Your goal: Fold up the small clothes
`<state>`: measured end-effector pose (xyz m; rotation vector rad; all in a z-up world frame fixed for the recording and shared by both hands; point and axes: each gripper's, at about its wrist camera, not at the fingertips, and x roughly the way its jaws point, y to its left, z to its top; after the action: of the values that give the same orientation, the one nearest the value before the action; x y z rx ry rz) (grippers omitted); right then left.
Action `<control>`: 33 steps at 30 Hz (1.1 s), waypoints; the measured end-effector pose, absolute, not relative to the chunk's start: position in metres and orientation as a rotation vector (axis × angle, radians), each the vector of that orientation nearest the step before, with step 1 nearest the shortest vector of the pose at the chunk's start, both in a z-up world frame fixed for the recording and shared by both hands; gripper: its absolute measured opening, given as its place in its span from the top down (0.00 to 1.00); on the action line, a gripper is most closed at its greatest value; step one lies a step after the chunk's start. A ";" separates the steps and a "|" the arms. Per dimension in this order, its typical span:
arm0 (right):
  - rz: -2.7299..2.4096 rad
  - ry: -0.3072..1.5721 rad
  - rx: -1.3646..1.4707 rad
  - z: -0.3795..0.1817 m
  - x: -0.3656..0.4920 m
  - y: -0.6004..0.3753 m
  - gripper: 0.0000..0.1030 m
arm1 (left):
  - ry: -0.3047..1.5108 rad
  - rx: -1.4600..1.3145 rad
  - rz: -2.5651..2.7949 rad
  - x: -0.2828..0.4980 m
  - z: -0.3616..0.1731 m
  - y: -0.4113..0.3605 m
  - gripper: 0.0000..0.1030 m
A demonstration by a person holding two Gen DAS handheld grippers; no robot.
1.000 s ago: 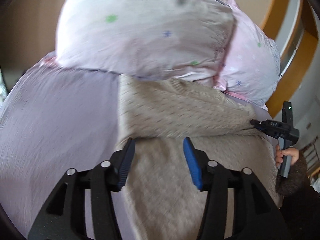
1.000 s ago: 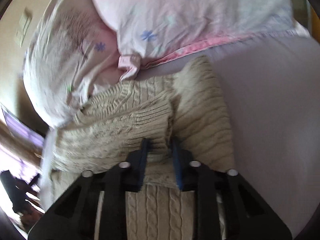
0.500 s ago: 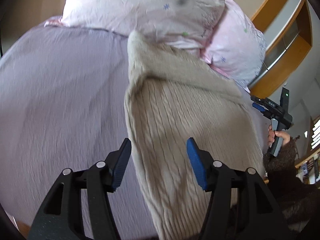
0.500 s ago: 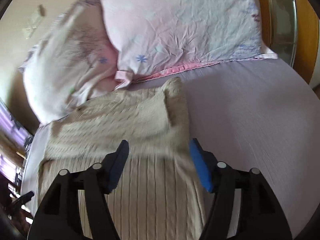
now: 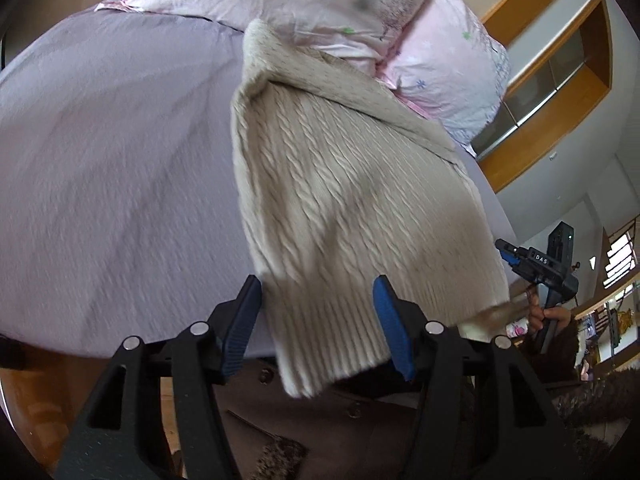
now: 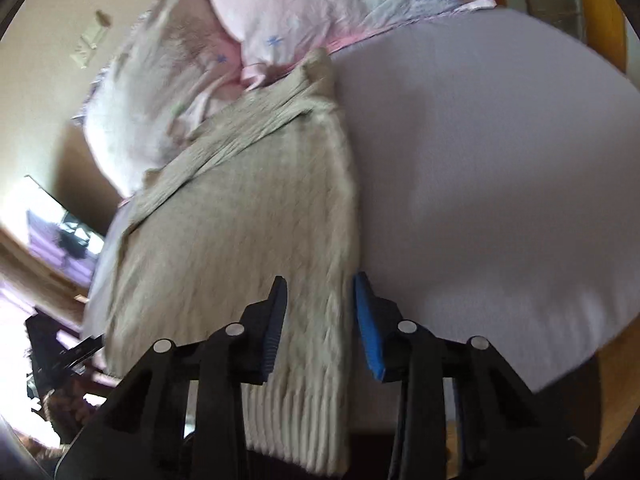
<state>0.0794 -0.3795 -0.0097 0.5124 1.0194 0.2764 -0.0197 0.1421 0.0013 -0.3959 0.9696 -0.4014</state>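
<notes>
A beige cable-knit sweater (image 5: pixel 344 184) lies lengthwise on the lilac bed sheet (image 5: pixel 120 168), its sleeves folded across the upper part near the pillows. Its ribbed hem hangs over the near bed edge. My left gripper (image 5: pixel 316 320) is open, its blue pads either side of the hem's left corner, not gripping. My right gripper (image 6: pixel 320 320) is open around the sweater's (image 6: pixel 248 248) right hem edge. The right gripper also shows in the left wrist view (image 5: pixel 516 256), at the far right.
Two pink floral pillows (image 5: pixel 320 4) lie at the head of the bed behind the sweater. A wooden headboard and shelf (image 5: pixel 560 80) stand at the right. The bed's near edge (image 6: pixel 560 376) drops to a wooden floor. A person's dark coat (image 5: pixel 320 420) is below the grippers.
The right gripper let go of the folded sleeve and opened. Both grippers pulled back from the pillows to the near hem of the sweater.
</notes>
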 end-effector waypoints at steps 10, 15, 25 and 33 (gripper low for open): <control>0.523 0.999 0.610 0.003 0.063 -0.362 0.89 | 0.988 -0.412 -0.387 -0.017 0.002 0.135 0.90; 0.561 0.822 0.611 0.046 0.097 -0.363 0.91 | 0.841 -0.383 -0.405 0.013 0.040 0.143 0.90; 0.536 0.760 0.725 0.061 0.268 -0.353 0.92 | 0.755 -0.507 -0.369 0.163 0.076 0.168 1.00; 0.536 0.777 0.709 0.050 0.270 -0.351 0.92 | 0.867 -0.412 -0.494 0.089 0.061 0.154 0.47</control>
<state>0.2702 -0.3511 0.0505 0.7090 0.7768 0.5357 0.0893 0.1542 0.0610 -0.4121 0.8668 -0.4945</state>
